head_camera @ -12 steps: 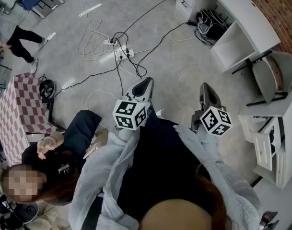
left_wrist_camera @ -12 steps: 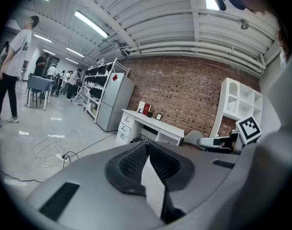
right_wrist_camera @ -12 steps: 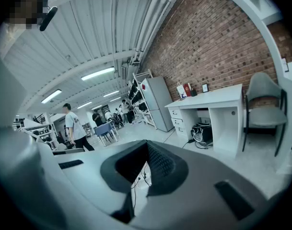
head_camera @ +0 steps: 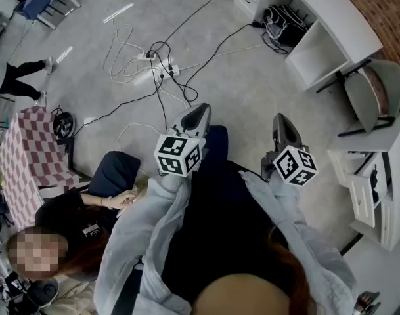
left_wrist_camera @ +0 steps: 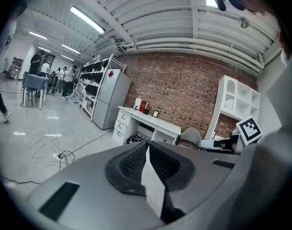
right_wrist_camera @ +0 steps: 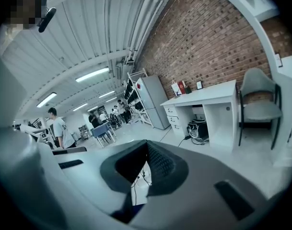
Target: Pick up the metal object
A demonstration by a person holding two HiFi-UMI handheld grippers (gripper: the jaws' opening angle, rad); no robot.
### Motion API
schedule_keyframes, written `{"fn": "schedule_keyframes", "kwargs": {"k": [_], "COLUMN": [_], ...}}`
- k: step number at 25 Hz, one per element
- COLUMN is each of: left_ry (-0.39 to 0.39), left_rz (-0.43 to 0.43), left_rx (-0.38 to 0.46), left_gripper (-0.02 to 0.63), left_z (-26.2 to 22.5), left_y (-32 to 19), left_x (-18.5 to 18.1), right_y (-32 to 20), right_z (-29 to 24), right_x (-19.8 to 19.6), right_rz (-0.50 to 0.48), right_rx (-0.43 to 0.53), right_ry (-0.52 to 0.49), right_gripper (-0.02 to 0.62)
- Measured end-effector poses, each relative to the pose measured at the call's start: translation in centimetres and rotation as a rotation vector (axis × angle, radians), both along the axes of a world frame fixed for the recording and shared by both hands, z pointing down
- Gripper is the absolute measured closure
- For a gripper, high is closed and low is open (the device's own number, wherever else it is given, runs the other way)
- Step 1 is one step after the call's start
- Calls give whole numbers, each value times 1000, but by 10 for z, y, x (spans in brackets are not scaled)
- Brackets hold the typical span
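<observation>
seated person's hand (head_camera: 124, 199) dropped; left claw (head_camera: 200, 111) and right claw (head_camera: 280, 119) closed.

Floor (head_camera: 252, 97) pale grey, glossy. Cables (head_camera: 161, 58) black and white. Cloth (head_camera: 25, 153) checked dark red and white. Desk (head_camera: 331, 25) white. Brick wall (left_wrist_camera: 184, 90) red-brown. Chair (head_camera: 377, 97) grey-green. Left gripper (head_camera: 198, 115), right gripper (head_camera: 282, 121) grey-shelled; fingers (left_wrist_camera: 131, 163) black, ribbed. Marker cubes (head_camera: 178, 155) black squares on white. Sleeves (head_camera: 147, 222) light grey.
</observation>
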State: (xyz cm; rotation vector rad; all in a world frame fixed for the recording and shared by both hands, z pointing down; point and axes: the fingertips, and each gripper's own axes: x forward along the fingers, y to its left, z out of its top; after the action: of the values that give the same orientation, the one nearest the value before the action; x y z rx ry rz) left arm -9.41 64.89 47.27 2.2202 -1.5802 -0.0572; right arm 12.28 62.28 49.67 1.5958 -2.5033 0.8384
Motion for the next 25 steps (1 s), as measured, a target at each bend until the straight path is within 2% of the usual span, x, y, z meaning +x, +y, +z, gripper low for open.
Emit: {"fn": "schedule_keyframes", "kwargs": {"k": [8, 13, 18, 25], "left_ry": [-4, 15, 15, 23], "left_rz": [23, 47, 96, 139], "left_rx": [2, -25, 15, 2], "left_gripper": [569, 569, 569, 569], "left_z": [-3, 7, -4, -10], "left_y": [-31, -49, -112, -211], "left_x": [8, 11, 16, 16], "right_y": [-28, -43, -95, -176], "right_z": [0, 7, -3, -12], "right_x": [9, 10, 9, 12], "right_rz": [37, 55, 78, 129], "right_rx": [-7, -25, 7, -4], "right_ry": [-5, -1, -11, -9], "right_gripper": [589, 589, 589, 589]}}
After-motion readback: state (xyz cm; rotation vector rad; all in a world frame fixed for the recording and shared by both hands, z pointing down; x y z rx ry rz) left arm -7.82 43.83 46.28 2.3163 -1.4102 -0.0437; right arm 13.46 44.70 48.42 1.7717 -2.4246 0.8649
